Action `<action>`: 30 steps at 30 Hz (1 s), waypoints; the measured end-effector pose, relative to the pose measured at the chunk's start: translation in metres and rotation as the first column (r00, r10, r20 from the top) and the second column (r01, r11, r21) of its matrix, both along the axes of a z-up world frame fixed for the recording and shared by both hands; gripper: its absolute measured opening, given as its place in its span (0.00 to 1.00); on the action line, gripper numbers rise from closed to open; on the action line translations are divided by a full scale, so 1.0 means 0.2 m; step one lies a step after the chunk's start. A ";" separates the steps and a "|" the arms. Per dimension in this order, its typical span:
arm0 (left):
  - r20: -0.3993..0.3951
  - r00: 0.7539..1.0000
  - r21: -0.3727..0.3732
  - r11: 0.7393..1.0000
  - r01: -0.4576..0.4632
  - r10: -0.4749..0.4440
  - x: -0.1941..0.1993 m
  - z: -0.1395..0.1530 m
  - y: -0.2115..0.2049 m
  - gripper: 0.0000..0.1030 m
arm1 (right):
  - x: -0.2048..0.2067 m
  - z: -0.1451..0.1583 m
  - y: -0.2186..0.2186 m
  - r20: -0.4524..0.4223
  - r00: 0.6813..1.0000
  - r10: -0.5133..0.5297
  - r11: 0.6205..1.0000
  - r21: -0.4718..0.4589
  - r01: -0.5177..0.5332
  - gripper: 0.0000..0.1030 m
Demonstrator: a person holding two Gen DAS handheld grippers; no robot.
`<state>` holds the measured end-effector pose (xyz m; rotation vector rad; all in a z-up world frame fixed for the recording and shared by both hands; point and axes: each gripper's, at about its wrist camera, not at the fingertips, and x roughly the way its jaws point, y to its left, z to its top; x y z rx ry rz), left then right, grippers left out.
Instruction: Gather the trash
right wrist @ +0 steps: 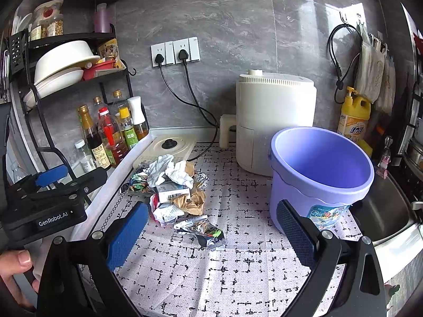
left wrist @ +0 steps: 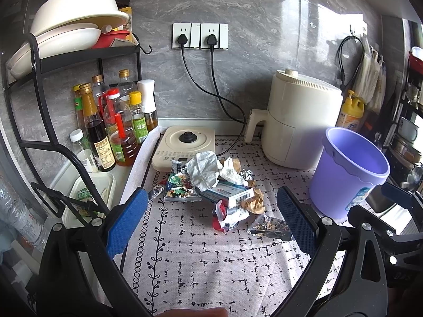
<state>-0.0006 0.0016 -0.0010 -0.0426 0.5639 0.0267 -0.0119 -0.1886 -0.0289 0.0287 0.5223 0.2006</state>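
Observation:
A pile of trash (left wrist: pixel 216 182) lies on the patterned mat: crumpled white tissue (left wrist: pixel 205 171), a small barcode box (left wrist: pixel 232 192), brown paper, foil wrappers and a loose foil wrapper (left wrist: pixel 272 227) in front. The pile also shows in the right wrist view (right wrist: pixel 174 185), with the loose wrapper (right wrist: pixel 203 229) nearest. An empty purple bucket (left wrist: pixel 349 171) stands right of the pile; it also shows in the right wrist view (right wrist: pixel 320 174). My left gripper (left wrist: pixel 211 219) is open and empty, just short of the pile. My right gripper (right wrist: pixel 211 227) is open and empty, near the loose wrapper.
A white air fryer (left wrist: pixel 298 121) and a cream kettle base (left wrist: pixel 185 142) stand behind the pile. Oil and sauce bottles (left wrist: pixel 111 121) sit under a black dish rack (left wrist: pixel 66 60) at the left. A steel sink (right wrist: pixel 383 211) lies right of the bucket.

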 end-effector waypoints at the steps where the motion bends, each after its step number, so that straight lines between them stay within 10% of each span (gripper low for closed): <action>1: 0.000 1.000 -0.002 1.000 0.000 0.000 0.00 0.00 0.00 0.94 | 0.00 0.00 0.00 -0.001 1.000 0.000 1.000 -0.001 0.000 0.92; 30: 0.013 1.000 0.011 1.000 -0.012 0.012 -0.01 -0.01 0.02 0.94 | -0.02 0.02 0.00 0.029 0.999 0.019 1.000 0.009 -0.019 0.92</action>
